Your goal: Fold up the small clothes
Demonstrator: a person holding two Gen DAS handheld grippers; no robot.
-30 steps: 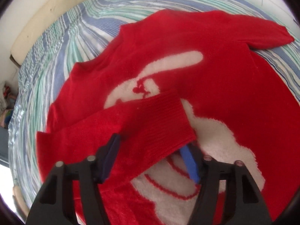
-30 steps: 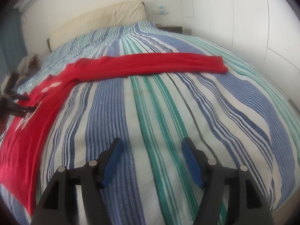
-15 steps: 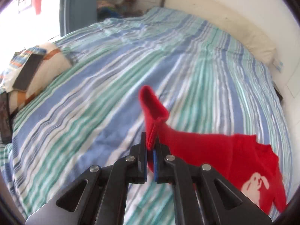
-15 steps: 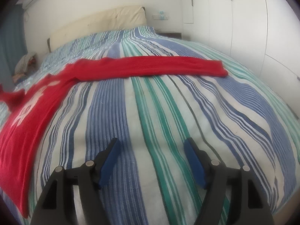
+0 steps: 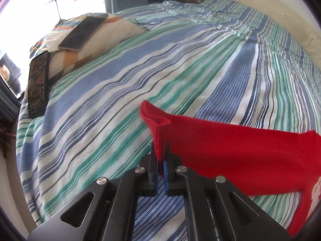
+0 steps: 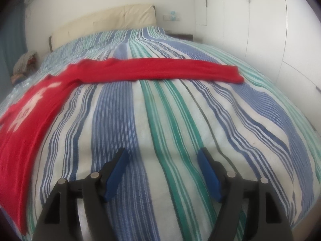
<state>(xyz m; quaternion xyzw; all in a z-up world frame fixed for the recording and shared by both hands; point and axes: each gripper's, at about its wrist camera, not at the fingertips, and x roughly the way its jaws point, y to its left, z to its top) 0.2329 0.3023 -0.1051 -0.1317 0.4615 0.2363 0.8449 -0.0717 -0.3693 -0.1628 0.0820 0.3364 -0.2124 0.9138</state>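
Observation:
A red sweater with a white figure lies on a striped bed. In the left wrist view my left gripper (image 5: 160, 156) is shut on the cuff of one red sleeve (image 5: 220, 150), which stretches right toward the sweater body (image 5: 309, 196). In the right wrist view the sweater body (image 6: 26, 118) lies at the left and its other sleeve (image 6: 160, 68) lies flat across the bed. My right gripper (image 6: 162, 160) is open and empty above the bedspread, well short of that sleeve.
The blue, green and white striped bedspread (image 6: 170, 120) covers the whole bed. A patterned pillow with a dark flat object on it (image 5: 84, 34) sits at the far left edge. A headboard (image 6: 104, 22) and white wardrobe doors (image 6: 260, 30) stand behind.
My left gripper closed on the sleeve cuff that lay on the sweater's front and carried it out to the side, off the body. The right gripper stayed open and barely moved.

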